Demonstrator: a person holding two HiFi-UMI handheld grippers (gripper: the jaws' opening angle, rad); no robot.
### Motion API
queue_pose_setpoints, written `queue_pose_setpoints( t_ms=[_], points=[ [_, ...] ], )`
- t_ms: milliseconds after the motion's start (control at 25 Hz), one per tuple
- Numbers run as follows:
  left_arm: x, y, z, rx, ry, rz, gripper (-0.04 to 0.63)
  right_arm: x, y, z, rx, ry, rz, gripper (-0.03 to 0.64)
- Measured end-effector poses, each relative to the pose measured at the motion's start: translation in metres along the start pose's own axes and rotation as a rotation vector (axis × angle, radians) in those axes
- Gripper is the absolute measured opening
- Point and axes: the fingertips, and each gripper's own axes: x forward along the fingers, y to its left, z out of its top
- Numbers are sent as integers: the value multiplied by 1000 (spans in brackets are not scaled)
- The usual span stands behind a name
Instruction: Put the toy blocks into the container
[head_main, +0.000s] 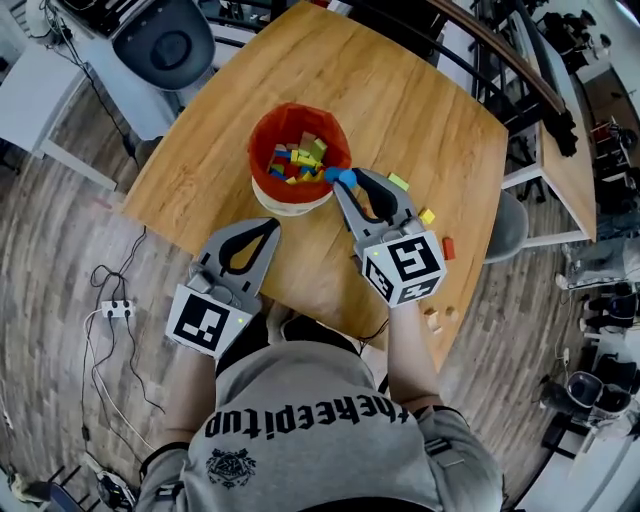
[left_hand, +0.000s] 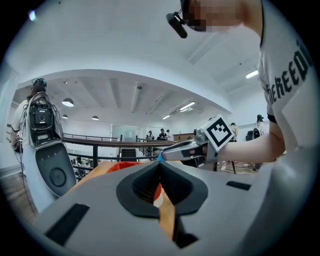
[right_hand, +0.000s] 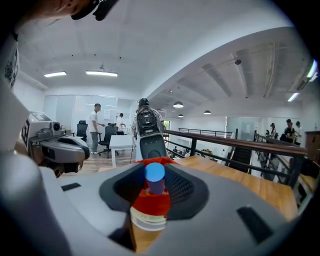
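Observation:
A red container (head_main: 262, 140) with a white lower band stands on the wooden table (head_main: 420, 110), holding several coloured blocks (head_main: 297, 160). My right gripper (head_main: 343, 180) is shut on a blue cylinder block (head_main: 346, 178) at the container's right rim. In the right gripper view the blue cylinder block (right_hand: 155, 177) sits between the jaws above the container (right_hand: 149, 207). My left gripper (head_main: 268, 227) is shut and empty, just in front of the container. The left gripper view shows its closed tips (left_hand: 159, 167) and the right gripper (left_hand: 187, 150) beyond them.
Loose blocks lie right of the container: a yellow-green one (head_main: 398, 182), a yellow one (head_main: 427, 216), a red one (head_main: 448, 247), and tan ones (head_main: 434, 318) near the table's front edge. An office chair (head_main: 165, 42) stands behind the table.

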Motion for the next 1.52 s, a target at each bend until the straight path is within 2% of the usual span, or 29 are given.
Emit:
queue_pose_setpoints(
  t_ms=[440, 840, 1080, 1520],
  points=[
    [-14, 16, -3, -4, 11, 33, 15, 26, 14, -2, -30, 8, 13, 133],
    [-5, 14, -4, 1, 9, 5, 15, 21, 2, -2, -4, -8, -19, 133],
    [12, 3, -1, 6, 13, -61, 15, 4, -16, -10, 30, -1, -79, 133],
    [64, -47, 0, 23, 17, -263, 15, -65, -71, -43, 100, 32, -280, 133]
  ],
)
